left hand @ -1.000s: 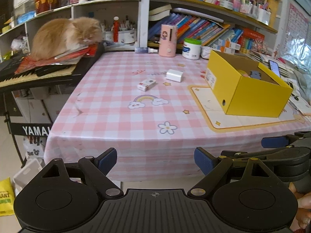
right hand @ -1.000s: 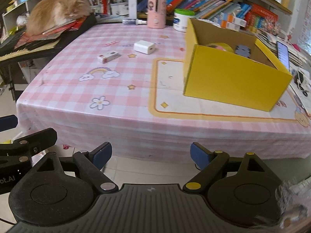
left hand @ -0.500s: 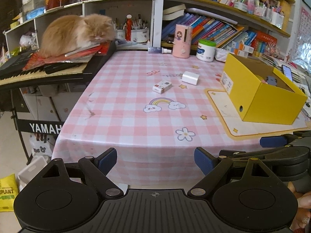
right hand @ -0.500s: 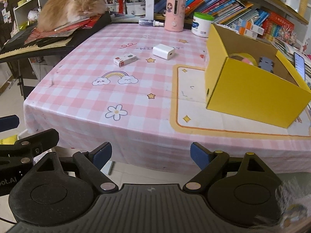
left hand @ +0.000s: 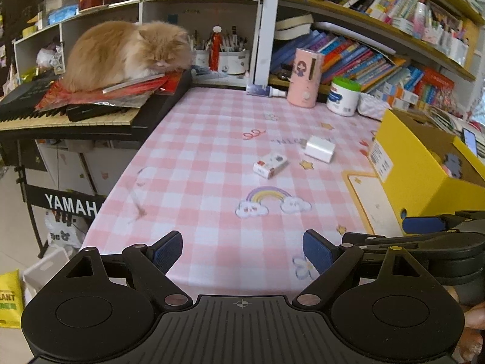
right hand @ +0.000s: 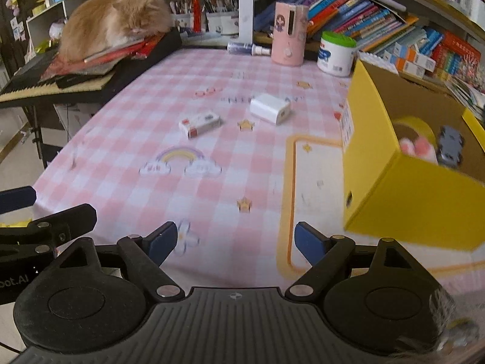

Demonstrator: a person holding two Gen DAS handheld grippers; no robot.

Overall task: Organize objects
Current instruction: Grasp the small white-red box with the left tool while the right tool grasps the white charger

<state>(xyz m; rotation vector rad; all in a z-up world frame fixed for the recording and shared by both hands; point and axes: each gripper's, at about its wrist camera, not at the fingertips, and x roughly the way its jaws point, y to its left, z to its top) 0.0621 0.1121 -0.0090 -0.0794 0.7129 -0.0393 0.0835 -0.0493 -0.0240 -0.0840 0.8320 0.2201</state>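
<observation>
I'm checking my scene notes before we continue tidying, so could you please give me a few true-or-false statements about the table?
1. The white charger lies on the tablecloth, outside the yellow box. True.
2. The small red-and-white box sits inside the yellow box. False: it lies on the tablecloth, beside the charger.
3. The right claw holds the charger. False: it is open and empty.
4. A cat lies on the keyboard. True.

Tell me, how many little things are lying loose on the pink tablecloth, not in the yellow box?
2. A small red-and-white box lies mid-table, and a white charger sits beside it, nearer the yellow box. More could be hidden behind that box.
</observation>
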